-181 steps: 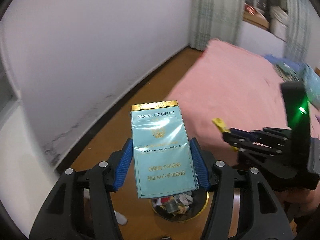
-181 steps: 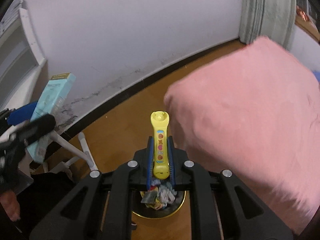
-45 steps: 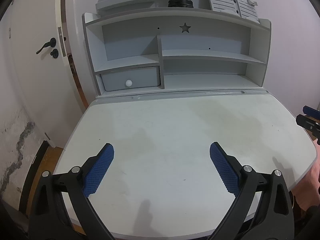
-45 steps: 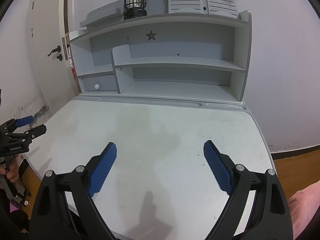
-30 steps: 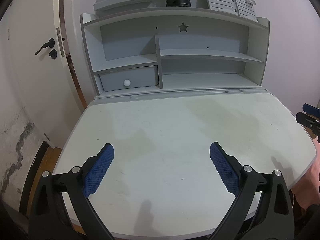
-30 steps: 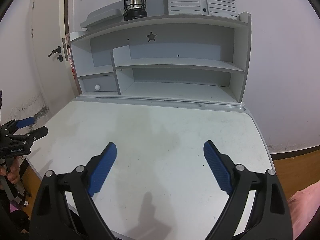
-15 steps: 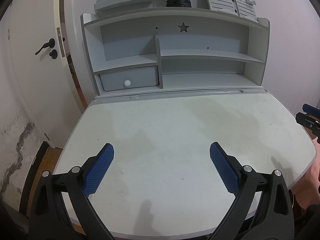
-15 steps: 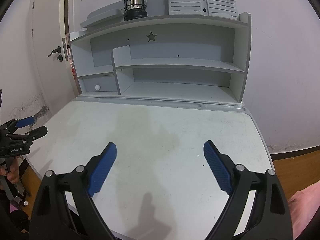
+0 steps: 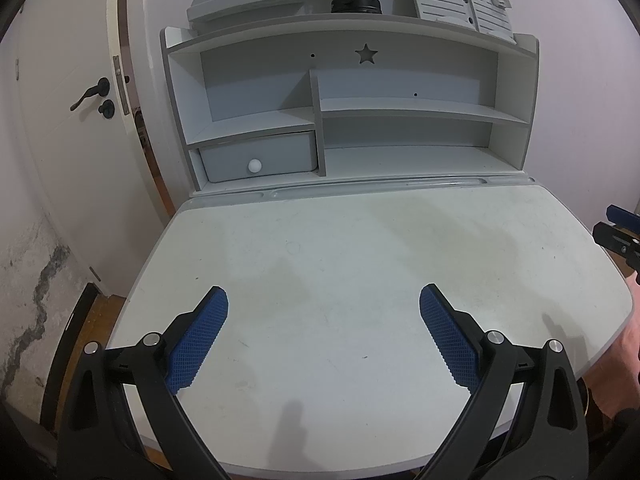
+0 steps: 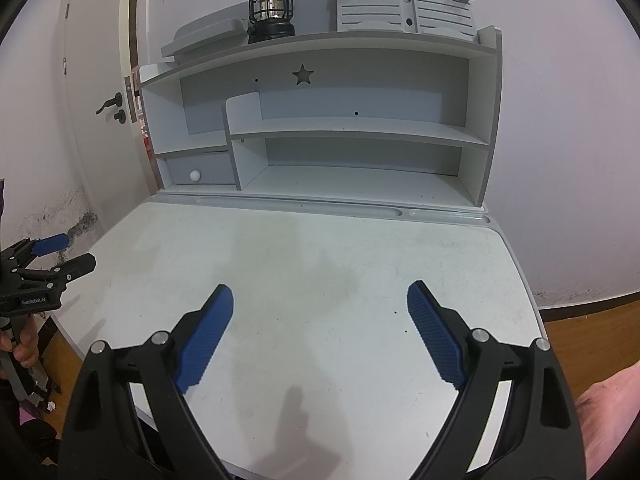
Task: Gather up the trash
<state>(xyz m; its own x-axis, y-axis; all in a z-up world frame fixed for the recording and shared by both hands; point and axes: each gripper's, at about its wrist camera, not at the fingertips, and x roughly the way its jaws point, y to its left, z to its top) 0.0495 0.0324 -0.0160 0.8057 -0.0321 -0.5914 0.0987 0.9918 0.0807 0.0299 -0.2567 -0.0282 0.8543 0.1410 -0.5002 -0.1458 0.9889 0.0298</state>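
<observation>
No trash shows in either view, so where it lies cannot be told. The left gripper hangs over the near part of the white desk with its blue pads spread wide and nothing between them. The right gripper is just as wide apart and holds nothing. A hutch stands behind, with a black lantern on top and a small drawer lower left.

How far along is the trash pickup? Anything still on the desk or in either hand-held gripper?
Looks finished here: the desk shows only scuffs, no trash. The left hand-held gripper and right hand-held gripper are both open and empty. The shelves hold nothing; a lantern stands on top. Nothing visible is left; the bin is out of view.
</observation>
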